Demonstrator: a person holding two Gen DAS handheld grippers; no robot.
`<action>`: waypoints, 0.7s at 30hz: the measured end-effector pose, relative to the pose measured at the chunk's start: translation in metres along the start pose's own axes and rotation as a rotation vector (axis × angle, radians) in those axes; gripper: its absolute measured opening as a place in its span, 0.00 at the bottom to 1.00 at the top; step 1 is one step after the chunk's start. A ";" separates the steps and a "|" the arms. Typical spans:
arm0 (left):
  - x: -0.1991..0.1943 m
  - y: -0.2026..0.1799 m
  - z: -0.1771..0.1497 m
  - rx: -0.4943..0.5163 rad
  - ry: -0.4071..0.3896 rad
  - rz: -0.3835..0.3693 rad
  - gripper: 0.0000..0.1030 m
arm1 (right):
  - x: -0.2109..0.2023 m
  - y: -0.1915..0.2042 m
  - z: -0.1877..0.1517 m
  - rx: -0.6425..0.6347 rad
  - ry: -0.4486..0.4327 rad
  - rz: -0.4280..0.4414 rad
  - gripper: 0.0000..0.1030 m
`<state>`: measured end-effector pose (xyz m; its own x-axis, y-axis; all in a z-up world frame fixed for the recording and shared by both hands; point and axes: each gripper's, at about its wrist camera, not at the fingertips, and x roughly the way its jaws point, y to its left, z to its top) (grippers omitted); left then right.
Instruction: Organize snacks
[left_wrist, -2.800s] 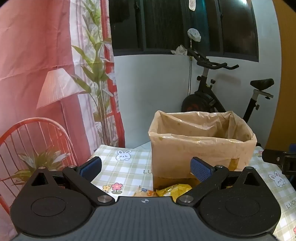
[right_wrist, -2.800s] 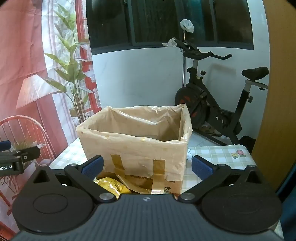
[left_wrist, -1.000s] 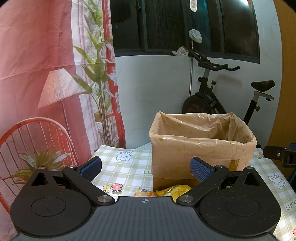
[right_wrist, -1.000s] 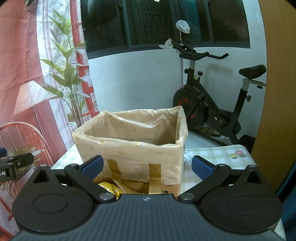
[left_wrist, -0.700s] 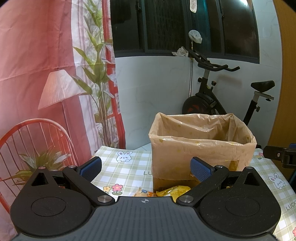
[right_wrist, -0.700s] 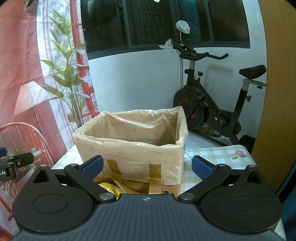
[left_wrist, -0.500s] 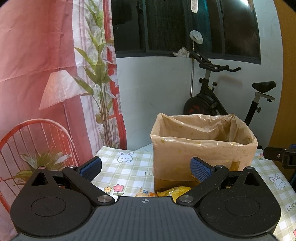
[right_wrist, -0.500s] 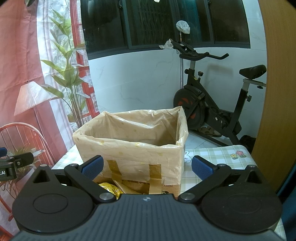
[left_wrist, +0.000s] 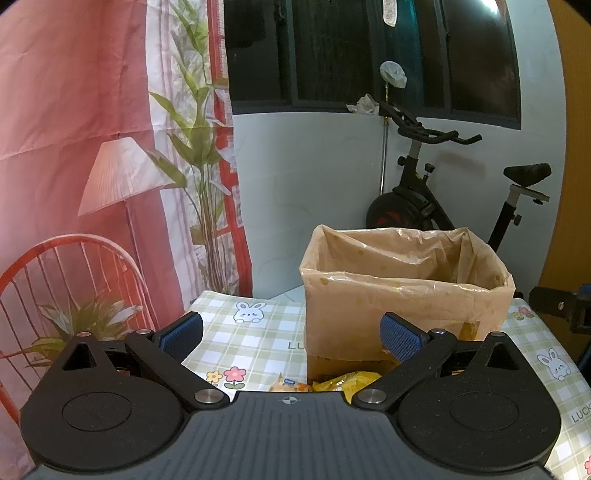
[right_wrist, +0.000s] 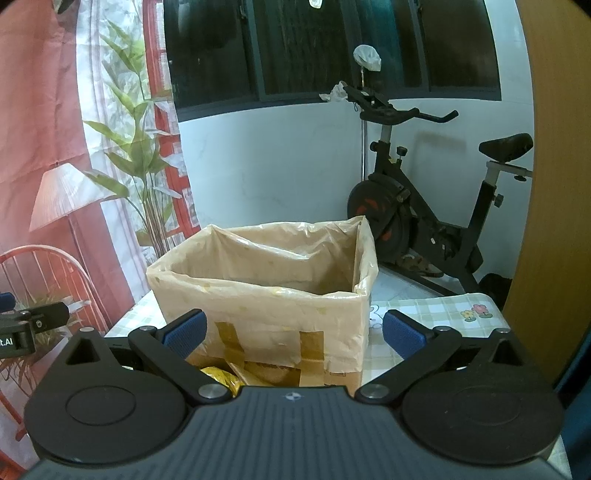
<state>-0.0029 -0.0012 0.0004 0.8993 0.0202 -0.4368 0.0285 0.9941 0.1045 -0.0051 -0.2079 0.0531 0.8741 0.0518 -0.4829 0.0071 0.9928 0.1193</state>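
Note:
A cardboard box (left_wrist: 402, 291) lined with a tan plastic bag stands on the checked tablecloth (left_wrist: 258, 336); the right wrist view shows the box (right_wrist: 273, 302) with brown tape strips on its front. Yellow and orange snack packets (left_wrist: 332, 382) lie at the box's near foot, mostly hidden by the gripper body; one yellow packet (right_wrist: 218, 374) shows in the right wrist view. My left gripper (left_wrist: 291, 332) is open and empty, in front of the box's left corner. My right gripper (right_wrist: 291, 330) is open and empty, facing the box's front.
An exercise bike (right_wrist: 424, 206) stands on the floor behind the table. A pink printed backdrop (left_wrist: 92, 147) with a lamp and plants hangs on the left. A wooden panel (right_wrist: 554, 184) rises at the right. The other gripper's tip (left_wrist: 557, 304) shows at the right edge.
Both grippers have stayed open and almost still. The right gripper rose slightly compared with 2.8 s ago, showing more of the box's inside.

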 end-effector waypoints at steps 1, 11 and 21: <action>0.000 0.000 0.000 0.001 -0.001 0.000 1.00 | -0.001 -0.001 -0.001 0.003 -0.007 0.004 1.00; 0.004 0.001 -0.021 0.042 -0.002 -0.008 1.00 | -0.001 -0.009 -0.017 0.039 -0.054 0.029 1.00; 0.018 0.008 -0.075 0.013 0.096 -0.076 1.00 | 0.012 0.001 -0.066 -0.009 -0.069 0.025 1.00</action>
<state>-0.0198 0.0156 -0.0736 0.8485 -0.0445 -0.5273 0.1013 0.9917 0.0793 -0.0264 -0.1997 -0.0095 0.9052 0.0690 -0.4194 -0.0190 0.9923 0.1223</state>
